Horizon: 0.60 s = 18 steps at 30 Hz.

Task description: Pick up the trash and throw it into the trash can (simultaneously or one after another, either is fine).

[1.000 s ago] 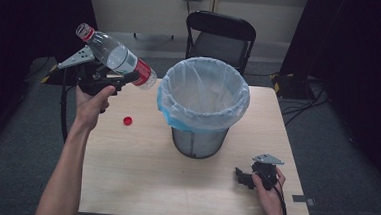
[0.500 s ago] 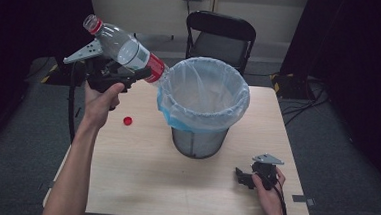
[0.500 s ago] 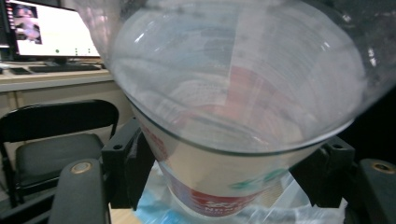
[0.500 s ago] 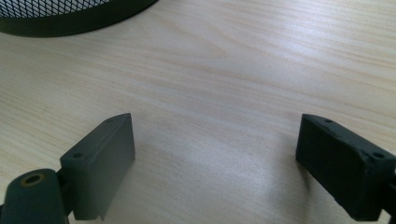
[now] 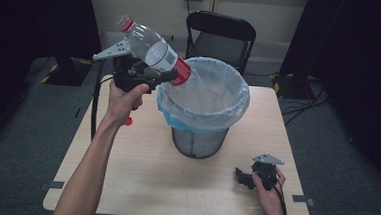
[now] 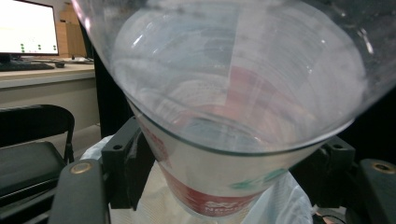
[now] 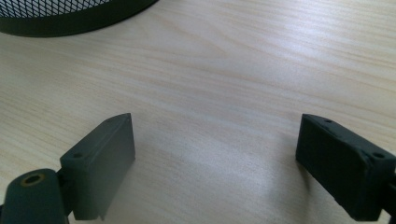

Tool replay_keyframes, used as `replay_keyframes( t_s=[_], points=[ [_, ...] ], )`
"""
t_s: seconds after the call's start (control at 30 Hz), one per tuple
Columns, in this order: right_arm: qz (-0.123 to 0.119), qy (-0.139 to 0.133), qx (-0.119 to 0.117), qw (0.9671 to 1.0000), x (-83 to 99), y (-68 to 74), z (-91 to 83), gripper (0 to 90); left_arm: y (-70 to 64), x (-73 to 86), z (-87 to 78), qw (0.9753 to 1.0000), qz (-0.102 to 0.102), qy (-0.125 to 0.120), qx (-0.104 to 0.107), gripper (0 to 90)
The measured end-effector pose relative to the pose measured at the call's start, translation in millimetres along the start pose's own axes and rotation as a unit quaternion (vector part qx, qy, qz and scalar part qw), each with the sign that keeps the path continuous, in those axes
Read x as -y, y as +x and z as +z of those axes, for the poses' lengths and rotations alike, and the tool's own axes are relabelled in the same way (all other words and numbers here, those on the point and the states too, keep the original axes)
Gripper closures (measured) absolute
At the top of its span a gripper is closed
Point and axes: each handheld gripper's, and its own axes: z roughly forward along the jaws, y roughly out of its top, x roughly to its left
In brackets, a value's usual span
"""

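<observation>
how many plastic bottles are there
1: the bottle, clamped in the left gripper, tilted over the bin rim. Others could be hidden inside the bin.

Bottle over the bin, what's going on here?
A person's left gripper is shut on an empty plastic bottle, tilted with its base over the rim of the bag-lined mesh bin, apparently about to drop it in. A red cap lies on the table. The right gripper rests open on the table, holding nothing.

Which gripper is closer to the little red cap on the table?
Left. The left gripper is up above the red cap, clamping the bottle. The right gripper sits far across the table.
</observation>
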Motion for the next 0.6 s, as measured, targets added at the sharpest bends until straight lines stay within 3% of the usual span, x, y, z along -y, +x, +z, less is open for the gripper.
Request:
replay_keyframes(
  t_s=[0.17, 0.47, 0.6],
  points=[
    [0.001, 0.0, 0.0, 1.0, 0.0, 0.1, -0.1, 10.8, -0.8, 2.1, 12.6, 0.9998, 0.006, 0.019, 0.005, 28.4],
    [0.001, 0.001, 0.0, 1.0, 0.0, 0.1, -0.1, 10.8, 9.6, 20.3, 34.1, 0.9983, -0.001, 0.057, -0.007, 28.1],
    [0.001, 0.001, 0.0, 1.0, 0.0, 0.1, -0.1, 10.8, 13.3, 22.9, 35.5, 0.9984, -0.01, 0.056, -0.006, 26.6]
  ],
)
